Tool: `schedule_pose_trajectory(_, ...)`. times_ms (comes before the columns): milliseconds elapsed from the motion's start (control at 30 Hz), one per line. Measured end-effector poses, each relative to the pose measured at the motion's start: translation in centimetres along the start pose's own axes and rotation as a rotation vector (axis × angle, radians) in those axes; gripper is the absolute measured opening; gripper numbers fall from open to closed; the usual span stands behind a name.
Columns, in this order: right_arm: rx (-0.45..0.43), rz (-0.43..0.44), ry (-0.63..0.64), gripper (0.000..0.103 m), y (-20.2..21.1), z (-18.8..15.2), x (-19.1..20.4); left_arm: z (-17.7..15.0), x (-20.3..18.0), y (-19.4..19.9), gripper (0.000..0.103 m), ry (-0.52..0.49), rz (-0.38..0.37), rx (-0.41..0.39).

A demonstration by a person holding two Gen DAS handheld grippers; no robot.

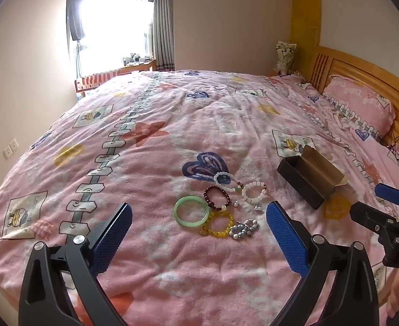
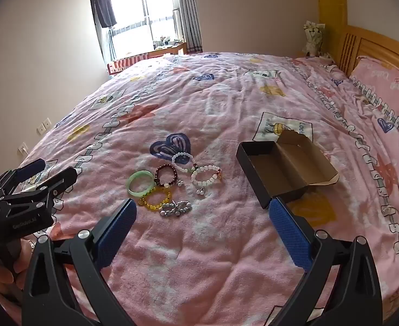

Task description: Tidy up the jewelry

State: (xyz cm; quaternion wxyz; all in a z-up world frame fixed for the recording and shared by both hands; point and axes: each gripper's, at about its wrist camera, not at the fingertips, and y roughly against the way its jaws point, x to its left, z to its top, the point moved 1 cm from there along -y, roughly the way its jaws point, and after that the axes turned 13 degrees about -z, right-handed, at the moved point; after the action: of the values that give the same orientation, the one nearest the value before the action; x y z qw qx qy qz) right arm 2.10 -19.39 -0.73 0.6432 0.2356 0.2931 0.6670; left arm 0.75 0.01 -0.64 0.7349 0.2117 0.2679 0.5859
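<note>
Several bracelets lie in a cluster on the pink bedspread: a green jade bangle point(image 1: 191, 211) point(image 2: 141, 183), a dark red bead bracelet point(image 1: 217, 197) point(image 2: 166, 176), a yellow bead bracelet point(image 1: 219, 223) point(image 2: 157, 199), a grey-white bead bracelet point(image 1: 244, 230) point(image 2: 175, 208) and two white bead bracelets point(image 1: 253, 192) point(image 2: 206, 179). An open, empty black box point(image 1: 309, 179) point(image 2: 280, 171) lies to their right. My left gripper point(image 1: 199, 217) is open and empty, just short of the cluster. My right gripper point(image 2: 202, 214) is open and empty, between cluster and box.
The bed point(image 1: 172, 125) fills the view, with a pink pillow point(image 1: 359, 103) and wooden headboard point(image 1: 362, 68) at right. A window point(image 1: 112, 27) and small table stand beyond the far edge. The right gripper's body shows at the left wrist view's right edge point(image 1: 389, 217).
</note>
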Motion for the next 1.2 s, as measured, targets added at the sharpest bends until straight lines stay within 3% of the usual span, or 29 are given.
schedule_pose_trajectory(1200, 0.004, 0.012, 0.001, 0.096, 0.07, -0.11, 0.34, 0.01, -0.05, -0.05, 0.097, -0.002, -0.002, 0.004)
